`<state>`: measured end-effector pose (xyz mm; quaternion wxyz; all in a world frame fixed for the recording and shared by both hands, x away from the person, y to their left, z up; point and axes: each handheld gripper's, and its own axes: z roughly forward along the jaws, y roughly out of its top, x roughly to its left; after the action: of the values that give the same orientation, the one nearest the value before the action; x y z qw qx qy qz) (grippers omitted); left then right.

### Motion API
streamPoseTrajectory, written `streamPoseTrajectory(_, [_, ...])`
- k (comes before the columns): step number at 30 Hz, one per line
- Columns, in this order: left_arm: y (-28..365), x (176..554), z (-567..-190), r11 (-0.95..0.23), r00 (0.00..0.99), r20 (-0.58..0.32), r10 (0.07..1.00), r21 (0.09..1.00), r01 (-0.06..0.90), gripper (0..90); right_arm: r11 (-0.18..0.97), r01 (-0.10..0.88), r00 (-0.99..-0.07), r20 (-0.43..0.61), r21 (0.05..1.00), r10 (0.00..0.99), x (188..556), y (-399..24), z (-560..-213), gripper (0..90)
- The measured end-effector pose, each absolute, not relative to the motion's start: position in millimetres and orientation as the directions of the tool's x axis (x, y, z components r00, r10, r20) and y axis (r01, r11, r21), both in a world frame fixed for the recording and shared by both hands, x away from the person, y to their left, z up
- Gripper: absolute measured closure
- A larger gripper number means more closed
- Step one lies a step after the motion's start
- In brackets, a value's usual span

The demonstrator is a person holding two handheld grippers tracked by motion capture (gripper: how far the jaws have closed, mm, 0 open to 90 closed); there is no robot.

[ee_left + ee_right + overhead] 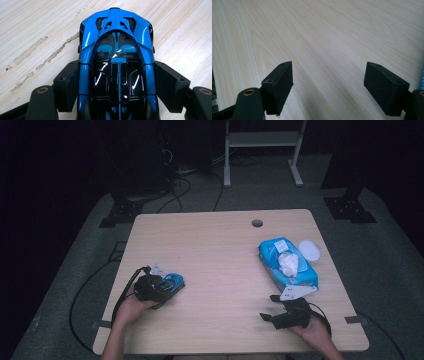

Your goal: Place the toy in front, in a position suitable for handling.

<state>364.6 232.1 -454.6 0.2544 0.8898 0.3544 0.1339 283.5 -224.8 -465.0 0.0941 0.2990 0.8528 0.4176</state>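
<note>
A blue and black toy car lies on the wooden table near its left front, also visible from above as the toy car. My left gripper straddles the car's rear half, with both black pads pressed against its sides. In the high view the left gripper is held by a hand coming from the lower left. My right gripper hovers near the right front edge, and in its own view the right gripper stands open over bare wood.
A blue pack of wet wipes with a white tissue pulled out lies at the right, a round white lid beside it. A cable hole sits near the far edge. Pale smears mark the wood left of the car.
</note>
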Motion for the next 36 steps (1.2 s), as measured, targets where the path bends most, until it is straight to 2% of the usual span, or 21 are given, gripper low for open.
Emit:
streamPoseTrajectory(22, [234.0,362.7,-450.6,-0.607,0.711,0.055,0.701,0.569,0.554,27.7,0.471,0.431,-0.802,0.087,0.77,0.591,283.1,-225.8,-464.1,22.3])
streamPoseTrajectory(28, [232.1,363.3,-453.9,-0.627,0.717,0.069,0.694,0.547,0.555,27.7,0.47,0.432,-0.801,0.088,0.77,0.592,283.0,-225.9,-464.0,22.3])
streamPoseTrajectory(36, [237.6,365.5,-455.8,-0.607,0.718,0.027,0.696,0.556,0.568,27.5,0.473,0.43,-0.802,0.086,0.769,0.591,283.1,-225.7,-464.2,22.4])
